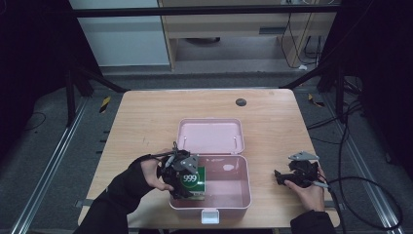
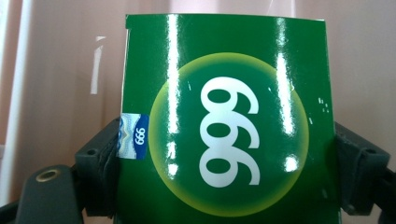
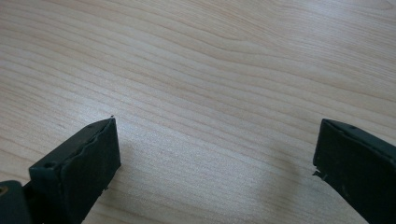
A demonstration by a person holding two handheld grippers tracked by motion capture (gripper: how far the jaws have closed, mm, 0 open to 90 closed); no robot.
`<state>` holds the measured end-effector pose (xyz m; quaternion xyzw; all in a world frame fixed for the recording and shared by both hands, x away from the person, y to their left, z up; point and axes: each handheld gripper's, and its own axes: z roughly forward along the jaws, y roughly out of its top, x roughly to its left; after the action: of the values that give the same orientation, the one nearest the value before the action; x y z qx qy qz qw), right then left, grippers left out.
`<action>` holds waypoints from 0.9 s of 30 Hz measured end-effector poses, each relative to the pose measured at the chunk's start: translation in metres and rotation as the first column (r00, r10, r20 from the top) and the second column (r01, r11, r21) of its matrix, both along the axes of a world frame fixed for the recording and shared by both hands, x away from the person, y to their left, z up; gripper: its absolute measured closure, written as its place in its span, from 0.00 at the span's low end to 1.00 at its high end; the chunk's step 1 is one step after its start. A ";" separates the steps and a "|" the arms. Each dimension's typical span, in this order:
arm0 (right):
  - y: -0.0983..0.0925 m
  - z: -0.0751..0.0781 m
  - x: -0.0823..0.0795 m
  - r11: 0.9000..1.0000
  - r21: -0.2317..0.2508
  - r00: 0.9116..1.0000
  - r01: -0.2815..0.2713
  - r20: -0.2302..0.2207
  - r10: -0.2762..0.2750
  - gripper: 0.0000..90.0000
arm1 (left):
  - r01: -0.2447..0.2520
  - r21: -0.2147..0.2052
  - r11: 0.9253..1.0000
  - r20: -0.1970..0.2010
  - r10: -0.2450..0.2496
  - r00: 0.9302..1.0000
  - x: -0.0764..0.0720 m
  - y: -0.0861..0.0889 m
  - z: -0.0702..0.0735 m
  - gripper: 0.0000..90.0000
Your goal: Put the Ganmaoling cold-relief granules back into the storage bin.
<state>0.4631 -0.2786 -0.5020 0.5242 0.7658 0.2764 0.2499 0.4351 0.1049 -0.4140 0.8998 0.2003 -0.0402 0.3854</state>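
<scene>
Left gripper (image 1: 183, 171) fingers pinch the green 999 box (image 2: 229, 126) by its side edges, inside the open pink case (image 1: 241, 197), left end. Right gripper (image 1: 298, 174) fingers spread, empty, at 3 o'clock on the table (image 1: 141, 122).

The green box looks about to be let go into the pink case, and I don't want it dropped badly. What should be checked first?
1. Left gripper jaws clamp the green box on both sides: ok.
2. Box over the pink case's tray, inside its left wall: ok.
3. Box resting on the tray floor: cannot tell.
4. Lid folded back, clear: ok.
5. Right gripper open, on the table, out of the way: ok.
</scene>
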 end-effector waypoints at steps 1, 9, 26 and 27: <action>0.000 0.000 0.000 1.000 0.000 1.000 0.000 0.000 0.000 0.01 | 0.002 0.000 1.000 0.002 -0.002 1.000 0.000 0.000 -0.001 0.16; 0.000 0.000 0.000 1.000 -0.003 1.000 0.002 -0.003 -0.002 0.01 | -0.007 -0.011 1.000 0.000 0.007 1.000 0.000 0.001 -0.005 0.15; 0.000 0.000 0.000 1.000 -0.004 1.000 0.010 0.001 -0.010 0.01 | 0.021 -0.039 0.999 0.049 -0.019 0.999 0.001 0.010 0.015 0.15; 0.000 0.000 0.000 1.000 -0.004 1.000 0.011 0.001 -0.011 0.01 | 0.004 -0.075 0.997 0.053 0.000 0.999 0.000 0.011 0.019 0.15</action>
<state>0.4631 -0.2790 -0.5018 0.5277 0.7634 0.2737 0.2528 0.4355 0.1158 -0.3945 0.8857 0.1874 -0.0242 0.4241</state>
